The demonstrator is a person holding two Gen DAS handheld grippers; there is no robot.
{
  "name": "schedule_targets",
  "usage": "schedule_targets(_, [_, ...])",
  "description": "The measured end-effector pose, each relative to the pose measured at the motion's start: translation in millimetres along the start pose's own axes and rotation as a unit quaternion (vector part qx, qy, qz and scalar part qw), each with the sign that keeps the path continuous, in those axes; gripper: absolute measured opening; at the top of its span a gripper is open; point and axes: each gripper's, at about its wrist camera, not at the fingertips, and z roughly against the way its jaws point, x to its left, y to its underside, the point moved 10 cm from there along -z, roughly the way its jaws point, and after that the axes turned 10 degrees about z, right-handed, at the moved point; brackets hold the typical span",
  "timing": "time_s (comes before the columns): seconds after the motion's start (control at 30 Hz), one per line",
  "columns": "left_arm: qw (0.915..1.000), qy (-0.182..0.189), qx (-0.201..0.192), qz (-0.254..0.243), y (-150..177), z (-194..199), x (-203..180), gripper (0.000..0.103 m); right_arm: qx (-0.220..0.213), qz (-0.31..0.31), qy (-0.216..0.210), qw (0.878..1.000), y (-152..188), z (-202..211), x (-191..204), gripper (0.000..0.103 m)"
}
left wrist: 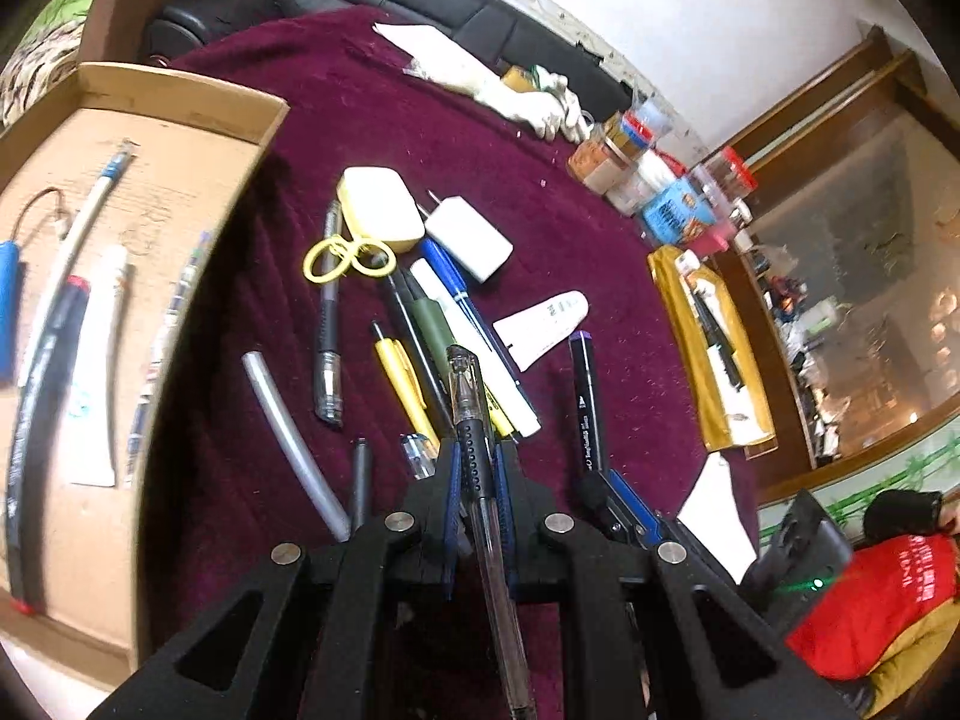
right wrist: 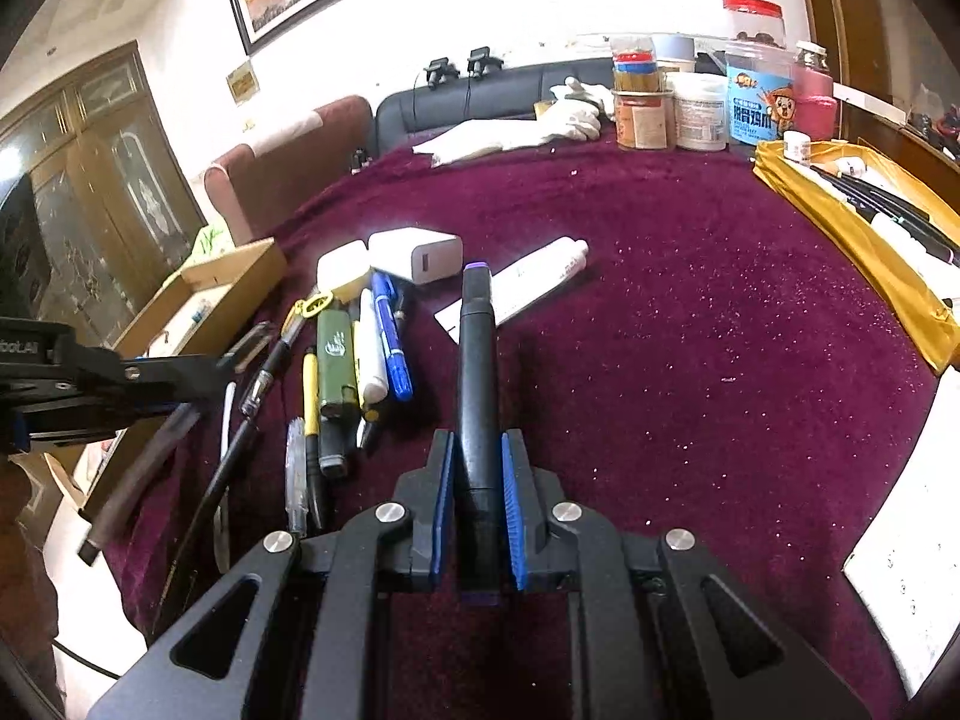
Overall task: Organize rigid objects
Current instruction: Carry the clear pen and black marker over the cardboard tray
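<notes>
Left wrist view: left gripper (left wrist: 478, 468) clamps a clear gel pen (left wrist: 474, 438) above the pen pile (left wrist: 432, 324); right gripper (right wrist: 477, 468) grips a black marker (right wrist: 477, 372) right of that pile.

Left gripper (left wrist: 478, 468) is pointing down at an angle, jaws clamping tight. Right gripper (right wrist: 476, 468) is angling downward too, pads pressing inward.

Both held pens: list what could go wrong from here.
1. The clear gel pen sits clamped in the left gripper directly above the loose pile with the yellow pen; a low swing could scatter it.
2. The black marker juts far ahead of the right gripper and might knock the white tube.
</notes>
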Motion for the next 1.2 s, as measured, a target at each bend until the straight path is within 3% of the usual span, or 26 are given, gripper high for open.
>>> schedule_targets(0.23, [0.9984, 0.048, -0.006, 0.030, -0.9, 31.2, 17.5, 0.010, -0.017, -0.035, -0.037, 0.999, -8.9, 14.0, 7.7, 0.015])
schedule_targets(0.5, [0.9959, 0.058, -0.040, 0.056, -16.0, 69.3, 44.5, 0.010, -0.016, 0.011, -0.137, 0.990, -35.8, 24.4, 109.0, 0.015])
schedule_targets(0.67, [0.9953, 0.046, -0.055, 0.065, -24.2, 77.2, 58.7, 0.010, -0.002, 0.020, -0.182, 0.983, -37.7, 17.5, 149.2, 0.015])
schedule_targets(0.87, [0.9947, 0.026, -0.061, 0.079, -35.2, 81.5, 74.2, 0.010, 0.010, 0.011, -0.220, 0.975, -46.0, 6.6, 171.0, 0.015])
schedule_targets(1.2, [0.9895, -0.039, -0.077, 0.115, -51.6, 87.6, 132.8, 0.010, 0.011, 0.021, -0.266, 0.964, -52.0, -7.2, 201.7, 0.015])
